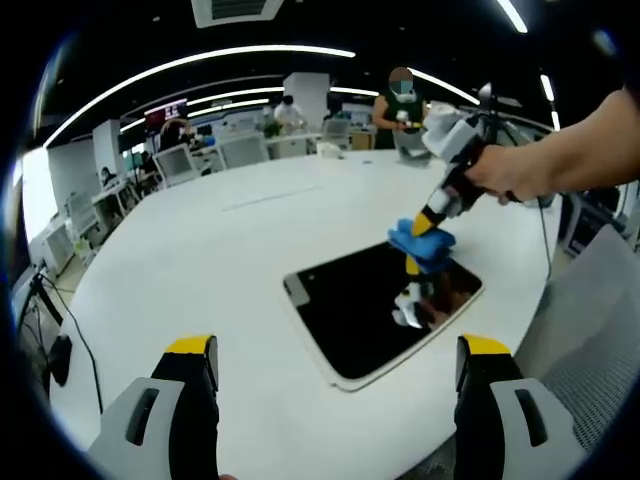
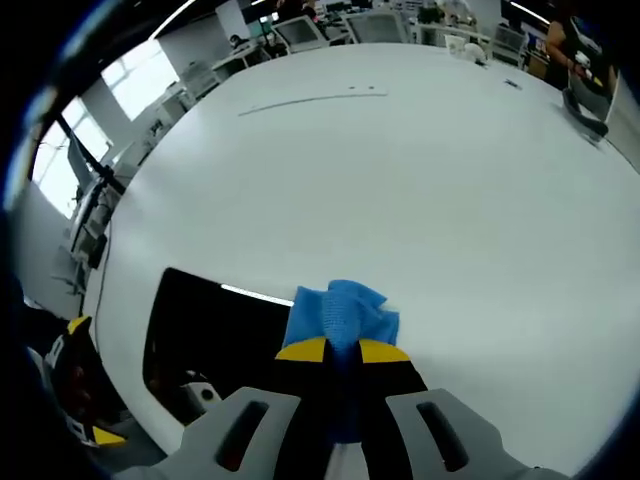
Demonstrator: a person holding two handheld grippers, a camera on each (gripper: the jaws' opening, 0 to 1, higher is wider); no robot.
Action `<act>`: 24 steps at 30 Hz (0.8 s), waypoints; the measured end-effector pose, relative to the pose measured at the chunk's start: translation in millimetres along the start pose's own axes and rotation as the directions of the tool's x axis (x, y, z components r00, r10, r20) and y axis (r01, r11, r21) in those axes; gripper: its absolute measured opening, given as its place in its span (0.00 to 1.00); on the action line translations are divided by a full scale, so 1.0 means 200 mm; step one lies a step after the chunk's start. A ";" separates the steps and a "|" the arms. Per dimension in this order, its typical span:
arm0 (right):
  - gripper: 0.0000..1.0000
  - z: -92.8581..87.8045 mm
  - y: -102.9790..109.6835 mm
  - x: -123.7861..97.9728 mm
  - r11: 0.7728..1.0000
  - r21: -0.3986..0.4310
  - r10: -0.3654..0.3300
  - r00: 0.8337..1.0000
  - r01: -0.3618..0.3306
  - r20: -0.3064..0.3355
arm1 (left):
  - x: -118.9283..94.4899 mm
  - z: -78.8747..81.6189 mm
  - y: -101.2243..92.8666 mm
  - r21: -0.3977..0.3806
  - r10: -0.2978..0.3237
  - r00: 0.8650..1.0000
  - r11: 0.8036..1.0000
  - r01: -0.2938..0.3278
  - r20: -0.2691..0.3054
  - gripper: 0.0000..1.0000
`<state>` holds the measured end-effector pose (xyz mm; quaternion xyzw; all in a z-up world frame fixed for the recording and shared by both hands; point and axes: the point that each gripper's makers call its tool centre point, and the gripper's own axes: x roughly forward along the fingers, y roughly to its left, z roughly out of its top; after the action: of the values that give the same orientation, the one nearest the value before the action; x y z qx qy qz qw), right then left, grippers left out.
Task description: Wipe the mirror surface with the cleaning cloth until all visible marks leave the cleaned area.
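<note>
Right tool [image 2: 341, 352], closed on the blue cloth [image 2: 343, 312], sits at the mirror's [image 1: 385, 305] upper-right corner in the left gripper view, the mirror's length running to lower left across the counter [image 1: 220, 250]; left tool [image 1: 338, 352] open, idle.

We see a plain bright blue cloth [image 2: 345, 312] at 12 o'clock from the right tongs [image 2: 342, 350], which are grey-white with yellow tips. The mirror [image 1: 375, 305] reads glossy black with a thin white rim. The desk [image 1: 200, 240] is plain white; the left tongs [image 1: 338, 348] have matching yellow tips.
</note>
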<state>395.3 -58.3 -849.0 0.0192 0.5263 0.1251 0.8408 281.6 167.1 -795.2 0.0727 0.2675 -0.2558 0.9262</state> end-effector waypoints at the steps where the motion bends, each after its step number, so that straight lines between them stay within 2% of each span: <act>1: 0.05 0.00 0.01 0.00 1.000 -0.002 0.002 1.000 -0.002 0.000 | 0.00 0.00 0.00 0.002 0.000 1.000 1.000 0.000 -0.001 0.99; 17: 0.05 0.03 0.13 0.07 0.999 -0.034 0.028 1.000 -0.028 -0.002 | 0.01 0.00 -0.01 0.017 -0.012 1.000 1.000 0.012 -0.006 0.99; 24: 0.05 0.03 0.20 0.07 0.999 -0.038 0.038 0.999 -0.038 -0.002 | 0.01 0.00 -0.02 0.021 -0.020 1.000 1.000 0.020 -0.009 0.99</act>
<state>398.7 -15.6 -851.3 0.0128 0.5240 0.1510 0.8381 279.6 162.7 -796.4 0.0809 0.2696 -0.2673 0.9216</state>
